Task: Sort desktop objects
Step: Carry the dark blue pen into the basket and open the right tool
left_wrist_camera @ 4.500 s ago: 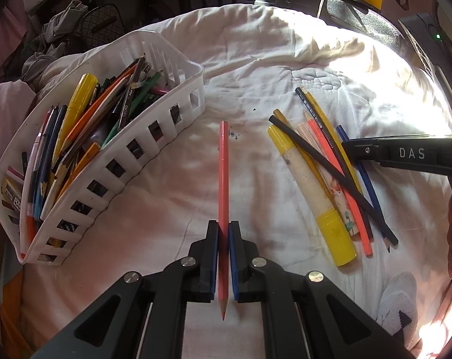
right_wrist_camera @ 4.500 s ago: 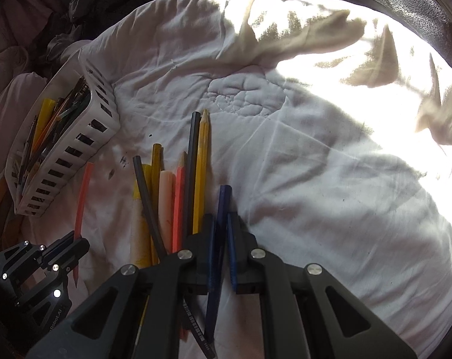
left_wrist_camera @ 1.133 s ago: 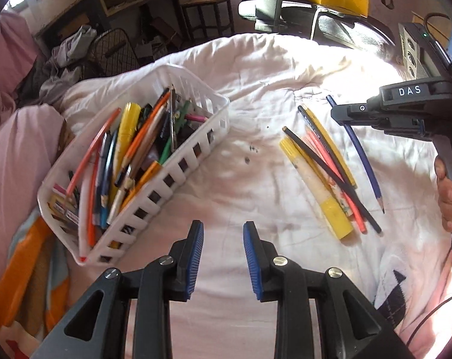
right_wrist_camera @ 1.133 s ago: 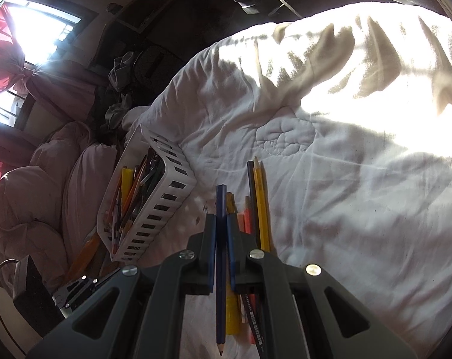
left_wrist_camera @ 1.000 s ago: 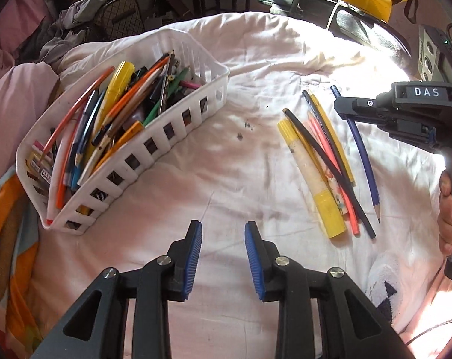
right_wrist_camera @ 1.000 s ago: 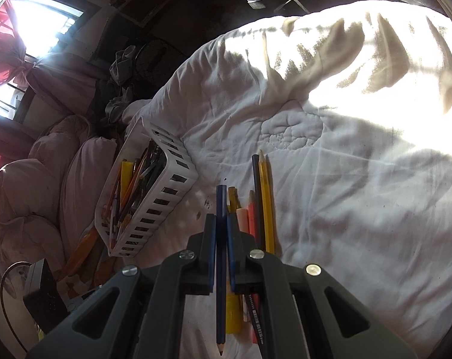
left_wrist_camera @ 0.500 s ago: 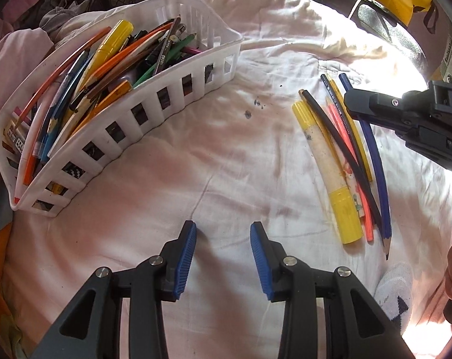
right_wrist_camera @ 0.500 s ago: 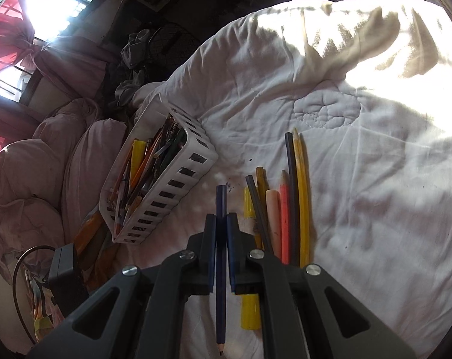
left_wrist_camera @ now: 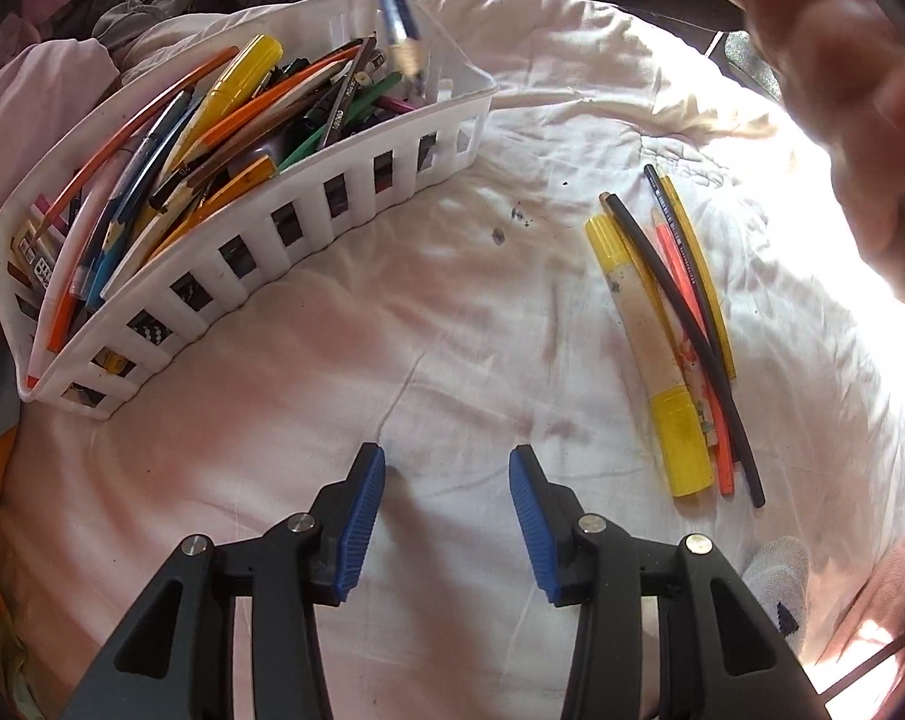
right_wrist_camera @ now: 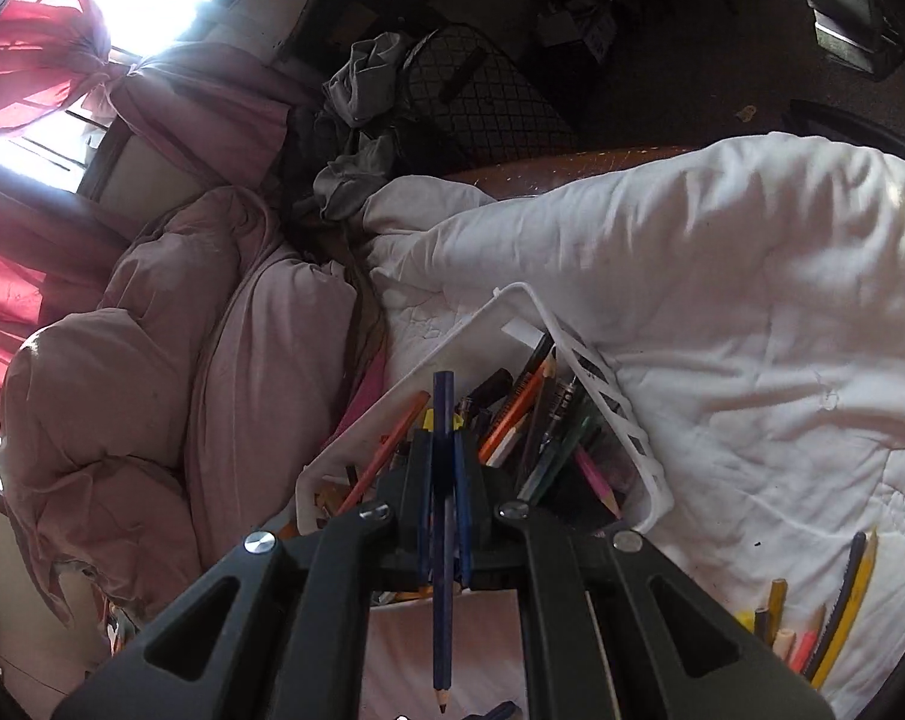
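Pink pillows (right_wrist_camera: 152,396), red curtain (right_wrist_camera: 38,42), grey clothes (right_wrist_camera: 362,120).

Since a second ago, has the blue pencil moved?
Yes. The blue pencil, shut in the right gripper, went from above the loose pens to over the white basket.

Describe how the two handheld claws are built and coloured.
Both are matte black plastic with angular, triangular cut-out arms and silver round screw heads. The left claw has ribbed blue pads lining its fingers. The right claw shows the same black frame with thin blue pad edges. No sleeve or cable on them is clearly visible.
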Action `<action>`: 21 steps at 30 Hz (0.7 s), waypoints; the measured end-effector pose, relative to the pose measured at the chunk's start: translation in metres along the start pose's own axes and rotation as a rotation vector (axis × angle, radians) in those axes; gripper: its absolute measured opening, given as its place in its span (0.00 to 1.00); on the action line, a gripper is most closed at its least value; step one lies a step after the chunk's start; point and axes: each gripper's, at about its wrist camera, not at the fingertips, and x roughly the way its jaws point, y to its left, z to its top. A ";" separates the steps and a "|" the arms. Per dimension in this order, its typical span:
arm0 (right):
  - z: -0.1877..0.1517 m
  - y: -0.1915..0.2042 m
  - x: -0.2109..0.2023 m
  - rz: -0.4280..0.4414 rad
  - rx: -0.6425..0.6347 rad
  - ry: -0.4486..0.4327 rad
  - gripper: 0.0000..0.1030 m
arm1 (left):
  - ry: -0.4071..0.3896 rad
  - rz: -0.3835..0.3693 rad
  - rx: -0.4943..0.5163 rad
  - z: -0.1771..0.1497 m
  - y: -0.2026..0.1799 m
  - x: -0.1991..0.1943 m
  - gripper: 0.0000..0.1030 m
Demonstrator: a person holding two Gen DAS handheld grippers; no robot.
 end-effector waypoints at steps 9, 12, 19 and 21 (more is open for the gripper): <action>0.019 -0.021 0.043 -0.005 0.109 0.049 0.07 | -0.055 0.003 -0.056 0.001 0.008 -0.011 0.44; 0.019 -0.031 0.051 -0.043 0.119 0.059 0.08 | -0.041 0.000 -0.071 0.002 0.011 -0.010 0.44; 0.019 -0.036 0.058 -0.087 0.090 0.054 0.07 | -0.041 0.010 -0.073 0.001 0.011 -0.011 0.44; 0.019 -0.034 0.058 -0.102 0.074 0.054 0.08 | -0.039 0.011 -0.072 0.001 0.010 -0.011 0.44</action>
